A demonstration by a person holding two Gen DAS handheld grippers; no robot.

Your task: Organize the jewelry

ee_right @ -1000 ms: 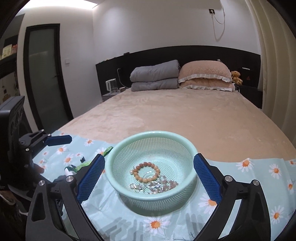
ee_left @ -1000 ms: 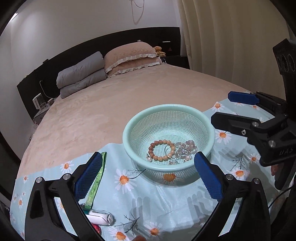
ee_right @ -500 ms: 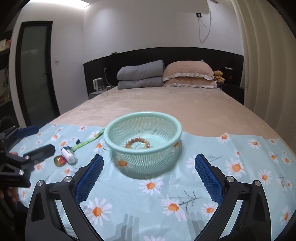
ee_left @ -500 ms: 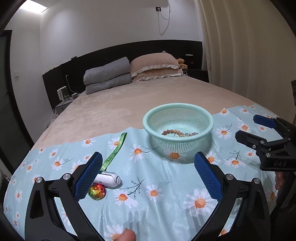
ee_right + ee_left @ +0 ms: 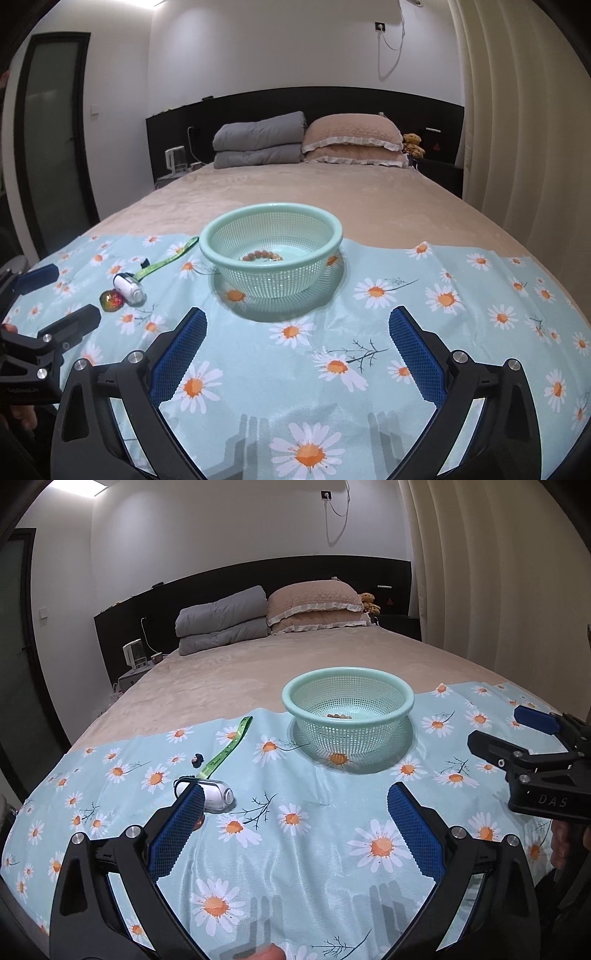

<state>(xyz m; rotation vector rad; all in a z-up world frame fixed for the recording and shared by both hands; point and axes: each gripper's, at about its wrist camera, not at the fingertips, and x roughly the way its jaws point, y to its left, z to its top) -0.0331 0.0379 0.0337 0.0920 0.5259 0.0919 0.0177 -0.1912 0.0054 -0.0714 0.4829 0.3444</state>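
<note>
— Both grippers have backed away from the basket point(image 5: 271, 251); it looked much closer a second ago.

— Bed point(image 5: 295, 192), daisy cloth point(image 5: 406, 332), then the basket at the cloth's far edge, bead bracelet point(image 5: 263, 254) inside.

— Left gripper point(image 5: 295, 834) and right gripper point(image 5: 297, 354)?

— Jaws spread wide, empty. The green strap point(image 5: 227, 751) and white case point(image 5: 214, 795) lie toward the cloth's left edge, nearer the left one.
</note>
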